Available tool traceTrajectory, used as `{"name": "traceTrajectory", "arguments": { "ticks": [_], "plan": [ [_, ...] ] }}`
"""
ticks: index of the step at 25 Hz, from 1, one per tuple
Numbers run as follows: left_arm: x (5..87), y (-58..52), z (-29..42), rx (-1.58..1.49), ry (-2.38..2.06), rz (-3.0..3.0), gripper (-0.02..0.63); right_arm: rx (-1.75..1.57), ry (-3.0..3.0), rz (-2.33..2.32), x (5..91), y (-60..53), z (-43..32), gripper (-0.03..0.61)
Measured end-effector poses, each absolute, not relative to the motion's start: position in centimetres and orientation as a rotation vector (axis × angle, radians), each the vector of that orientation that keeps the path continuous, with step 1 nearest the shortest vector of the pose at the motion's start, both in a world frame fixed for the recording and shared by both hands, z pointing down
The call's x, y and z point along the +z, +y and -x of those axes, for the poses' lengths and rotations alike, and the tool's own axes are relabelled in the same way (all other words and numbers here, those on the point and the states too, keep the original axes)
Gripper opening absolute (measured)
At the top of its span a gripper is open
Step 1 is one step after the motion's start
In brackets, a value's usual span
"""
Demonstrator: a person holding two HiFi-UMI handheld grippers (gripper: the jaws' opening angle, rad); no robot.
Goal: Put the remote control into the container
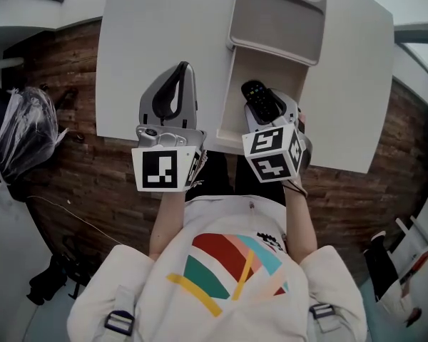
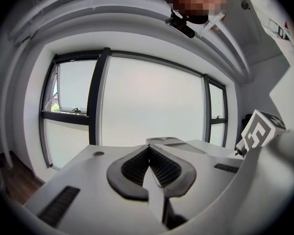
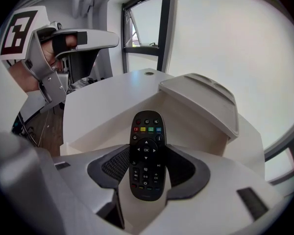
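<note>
A black remote control [image 1: 262, 102] with coloured buttons is clamped between the pads of my right gripper [image 1: 269, 114], buttons facing up [image 3: 146, 153]. It hangs over the open beige container [image 1: 237, 84], near the box's front end; whether it touches the floor of the box I cannot tell. The container's lid [image 1: 278, 16] is swung back at the far end. My left gripper [image 1: 183, 68] hovers over the white table [image 1: 143, 41] to the left of the box, jaws shut together with nothing in them [image 2: 148, 148].
The table's near edge [image 1: 164, 140] runs just under both grippers. A black bag [image 1: 25, 130] lies on the wooden floor at the left. Big windows [image 2: 147, 102] stand beyond the table's far side.
</note>
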State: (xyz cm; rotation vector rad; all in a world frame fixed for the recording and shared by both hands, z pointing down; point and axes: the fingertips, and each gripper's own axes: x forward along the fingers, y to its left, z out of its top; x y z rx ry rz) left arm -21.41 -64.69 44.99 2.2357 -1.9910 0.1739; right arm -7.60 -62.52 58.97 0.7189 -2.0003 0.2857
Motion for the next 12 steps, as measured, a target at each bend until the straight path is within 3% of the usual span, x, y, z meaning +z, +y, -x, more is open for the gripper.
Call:
{"name": "traceTrajectory", "arguments": {
  "ticks": [12],
  "plan": [
    [46.5, -63.5, 22.8, 0.178, -1.977, -2.212, 0.008, 0.121, -1.855, -0.705, 61.0, -61.8, 8.0, 0.233]
  ]
}}
